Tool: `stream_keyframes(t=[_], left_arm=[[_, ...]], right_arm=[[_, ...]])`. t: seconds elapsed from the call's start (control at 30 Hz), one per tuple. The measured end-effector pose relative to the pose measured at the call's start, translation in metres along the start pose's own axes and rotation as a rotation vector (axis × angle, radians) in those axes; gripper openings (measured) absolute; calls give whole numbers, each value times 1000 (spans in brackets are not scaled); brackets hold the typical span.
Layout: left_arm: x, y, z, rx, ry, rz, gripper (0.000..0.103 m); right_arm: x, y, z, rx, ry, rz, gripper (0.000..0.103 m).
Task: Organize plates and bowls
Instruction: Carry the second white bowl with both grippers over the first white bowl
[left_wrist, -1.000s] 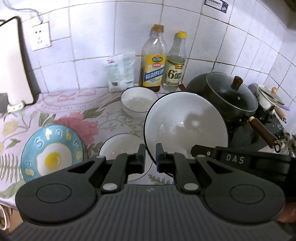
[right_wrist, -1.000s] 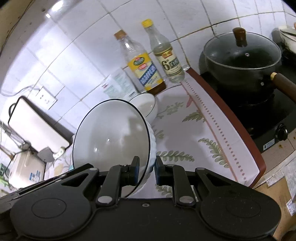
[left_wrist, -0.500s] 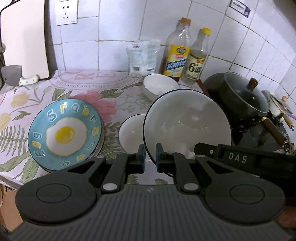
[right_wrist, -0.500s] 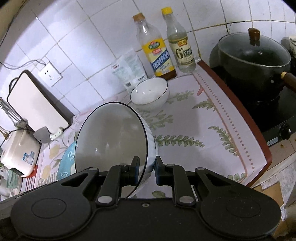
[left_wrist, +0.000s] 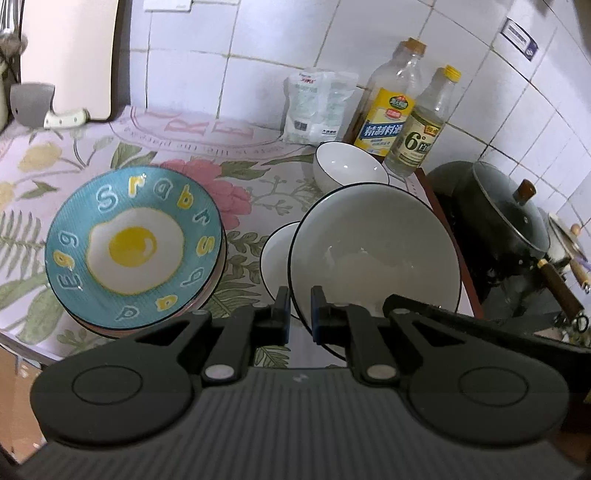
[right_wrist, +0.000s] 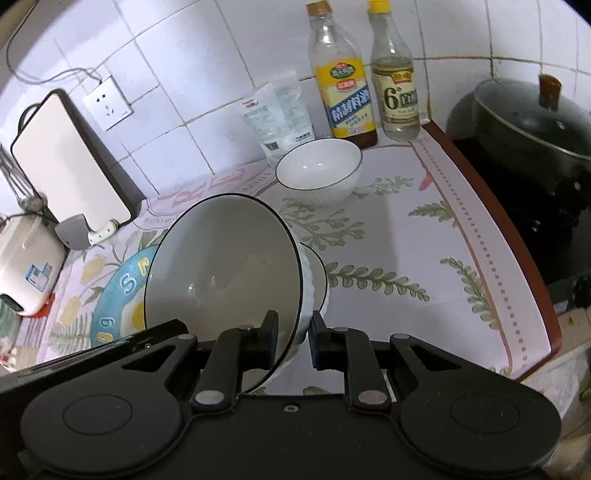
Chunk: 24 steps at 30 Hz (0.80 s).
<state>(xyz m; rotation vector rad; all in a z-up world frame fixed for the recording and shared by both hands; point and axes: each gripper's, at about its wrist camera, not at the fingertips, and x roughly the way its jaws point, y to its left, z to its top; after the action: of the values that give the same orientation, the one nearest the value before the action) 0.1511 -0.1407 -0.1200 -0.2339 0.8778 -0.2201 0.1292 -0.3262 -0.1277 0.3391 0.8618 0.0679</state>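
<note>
Bowl-stacking looks to be the step in hand. From the left wrist's view, the left gripper (left_wrist: 298, 309) has its tongs pressed together on the near rim of a big white bowl (left_wrist: 373, 254), held tilted above a smaller bowl (left_wrist: 277, 245) that stands near the front edge of the counter (left_wrist: 258, 173). An egg plate (left_wrist: 135, 245) sits on a stack by the front left corner, and another small bowl (left_wrist: 349, 166) waits at the back by two bottles (left_wrist: 404, 118) (the pot (left_wrist: 506, 218) to the right is no part of this, I'd say).

From the right wrist's view, the right gripper (right_wrist: 293, 338) pinches the same big bowl's rim (right_wrist: 221, 269) on its other side, the ribbed wall between the pads. Its base hangs just over the bowl underneath (right_wrist: 317, 280); whether they touch I cannot tell.

Next, I judge, both hands must level the bowl, lower it squarely into the one below, then let go together so it doesn't tip.
</note>
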Motion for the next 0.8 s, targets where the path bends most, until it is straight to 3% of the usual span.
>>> stream_keyframes(t=[0.27,0.47,0.8], left_arm=[[28,23,12,-58,59,-57,10],[44,46,14,-163,98,-80,9],[66,36,22,-108,167,-79,10]], right_arm=[[27,3,9,18,54,-21,22],[44,18,18,-79,34,-37,22],[54,20,21,-181,-20,-92,22]])
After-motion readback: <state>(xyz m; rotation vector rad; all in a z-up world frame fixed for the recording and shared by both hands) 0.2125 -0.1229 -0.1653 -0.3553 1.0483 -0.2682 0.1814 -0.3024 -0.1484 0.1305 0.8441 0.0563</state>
